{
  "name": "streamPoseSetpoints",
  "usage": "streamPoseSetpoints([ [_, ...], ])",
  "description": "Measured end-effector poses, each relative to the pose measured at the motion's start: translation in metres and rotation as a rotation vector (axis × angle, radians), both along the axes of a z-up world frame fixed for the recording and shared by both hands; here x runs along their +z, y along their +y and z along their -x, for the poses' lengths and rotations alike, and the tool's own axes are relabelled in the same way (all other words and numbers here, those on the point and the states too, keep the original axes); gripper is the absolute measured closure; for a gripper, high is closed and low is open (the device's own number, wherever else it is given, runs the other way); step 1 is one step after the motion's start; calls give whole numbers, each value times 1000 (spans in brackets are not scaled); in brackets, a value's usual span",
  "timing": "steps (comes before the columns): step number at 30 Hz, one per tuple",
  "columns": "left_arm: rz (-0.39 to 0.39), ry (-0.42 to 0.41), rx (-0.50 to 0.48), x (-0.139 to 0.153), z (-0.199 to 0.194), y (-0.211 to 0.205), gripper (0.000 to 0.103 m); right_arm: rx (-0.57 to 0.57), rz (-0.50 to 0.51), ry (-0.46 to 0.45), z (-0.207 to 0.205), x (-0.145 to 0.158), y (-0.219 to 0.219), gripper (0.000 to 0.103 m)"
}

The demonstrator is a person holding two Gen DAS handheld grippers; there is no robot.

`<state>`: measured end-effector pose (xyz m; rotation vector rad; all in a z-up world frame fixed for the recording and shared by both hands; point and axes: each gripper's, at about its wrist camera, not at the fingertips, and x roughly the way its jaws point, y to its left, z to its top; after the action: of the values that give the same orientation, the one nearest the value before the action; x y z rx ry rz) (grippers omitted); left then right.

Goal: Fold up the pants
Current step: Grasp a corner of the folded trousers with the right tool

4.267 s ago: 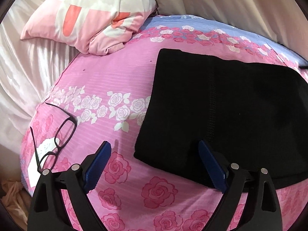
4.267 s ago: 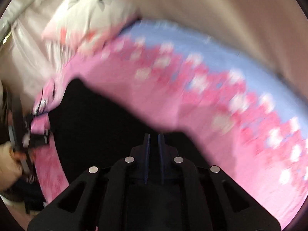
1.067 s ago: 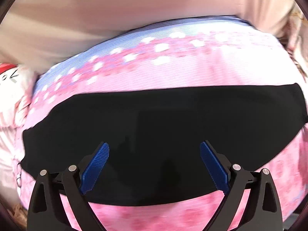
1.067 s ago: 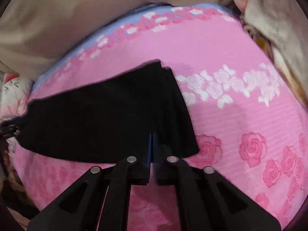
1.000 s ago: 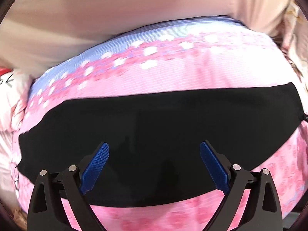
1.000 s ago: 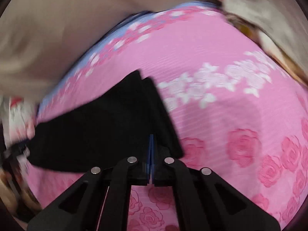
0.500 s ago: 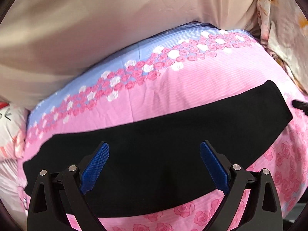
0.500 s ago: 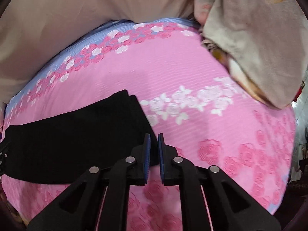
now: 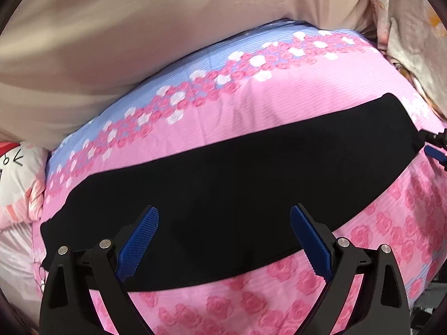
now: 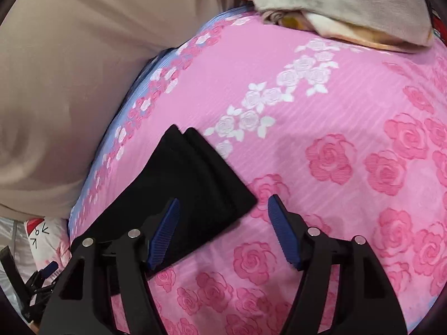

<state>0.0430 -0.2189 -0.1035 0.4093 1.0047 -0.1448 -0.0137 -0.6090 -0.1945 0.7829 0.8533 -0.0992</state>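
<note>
Left wrist: we're hovering left gripper (image 9: 224, 240), jaws spread, empty, over black pants (image 9: 237, 189) lying as long strip on pink rose bedsheet (image 9: 251, 301).

Right wrist: we're opening right gripper (image 10: 222, 230), nothing clamped, layered pants end (image 10: 195, 178) beneath. Lengthwise fold looks done; next needs regrasping end, folding across.

My left camera sits just behind my left fingers (image 9: 148, 237) and looks steeply down across the bed (image 9: 251, 103), close over the long side of the black pants (image 9: 237, 178), facing the beige curtain (image 9: 139, 33) beyond. My right camera rides behind my right fingers (image 10: 282, 229), tilted down less steeply, close above the pants' narrow end (image 10: 192, 184). Both views share the pants, the pink rose bedsheet (image 10: 363, 153), the curtain and the cartoon pillow (image 9: 16, 178). Each view catches the other gripper at its edge: the right gripper (image 9: 435, 146) at right, the left gripper (image 10: 42, 276) at lower left.
</note>
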Motion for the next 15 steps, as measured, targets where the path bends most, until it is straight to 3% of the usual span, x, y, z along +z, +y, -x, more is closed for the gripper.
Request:
streamPoseSetpoints([
  [7,-12,15,71,-4,0,29,9,45,145,13,-18,2,34,40],
  [10,-10,21,110,-5,0,47,9,50,179,30,-24,1,38,55],
  [11,-11,24,124,-5,1,54,9,61,109,29,-26,-2,34,79],
  [12,-11,26,134,-5,1,59,9,59,55,27,-27,-4,32,83],
  [15,-10,26,170,-3,4,83,9,82,67,5,-31,13,45,83],
])
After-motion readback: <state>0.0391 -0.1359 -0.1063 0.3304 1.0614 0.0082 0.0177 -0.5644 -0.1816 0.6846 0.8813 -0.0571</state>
